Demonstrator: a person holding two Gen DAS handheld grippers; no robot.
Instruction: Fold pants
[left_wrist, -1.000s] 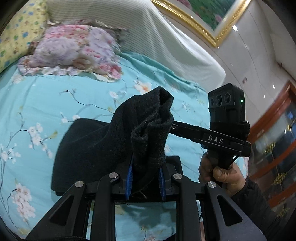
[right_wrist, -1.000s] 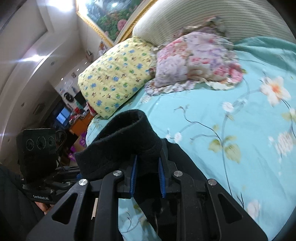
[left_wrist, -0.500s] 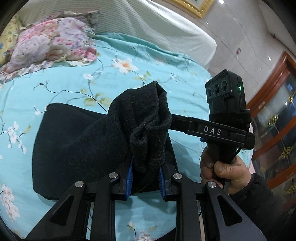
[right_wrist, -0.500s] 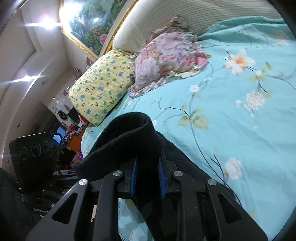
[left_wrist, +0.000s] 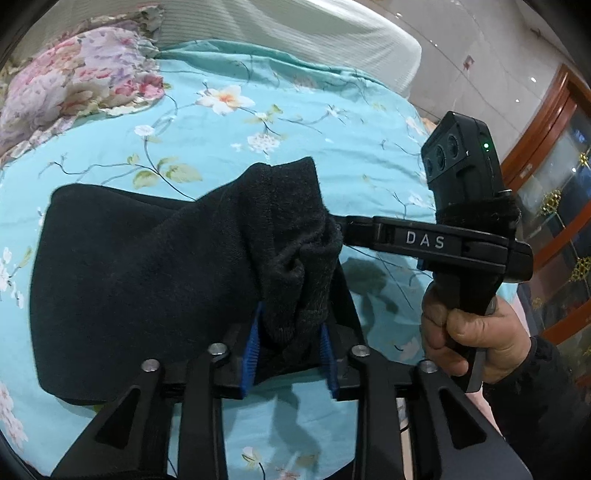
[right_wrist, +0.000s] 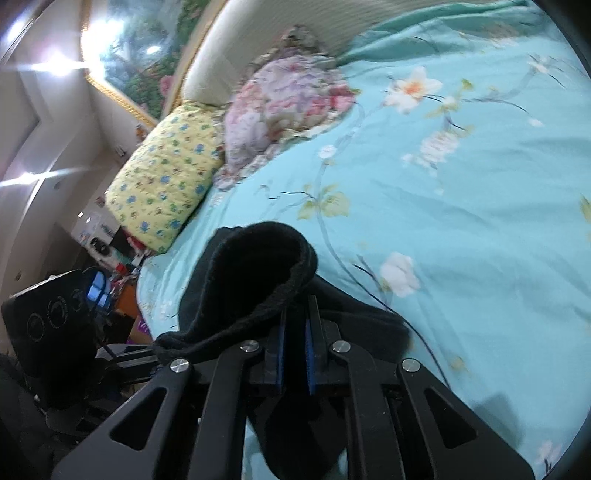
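Note:
Black knit pants (left_wrist: 140, 288) lie partly folded on the turquoise flowered bed sheet (left_wrist: 295, 140). My left gripper (left_wrist: 290, 332) is shut on a bunched end of the pants and holds it lifted above the sheet. My right gripper (right_wrist: 295, 332) is shut on another edge of the pants (right_wrist: 255, 273), which curls up over its fingers. In the left wrist view the right gripper's body (left_wrist: 443, 243) reaches in from the right, its fingertips hidden behind the cloth, with the hand (left_wrist: 469, 332) on its handle.
A pink flowered pillow (left_wrist: 70, 88) and a yellow patterned pillow (right_wrist: 162, 181) lie at the head of the bed by the pale headboard (left_wrist: 295, 33). A wooden cabinet (left_wrist: 554, 184) stands right of the bed. The left gripper's camera body (right_wrist: 48, 321) is at the right view's lower left.
Both grippers have carried the held pants ends further across the bed, away from the pillows. More of the pants now lies spread flat to the left.

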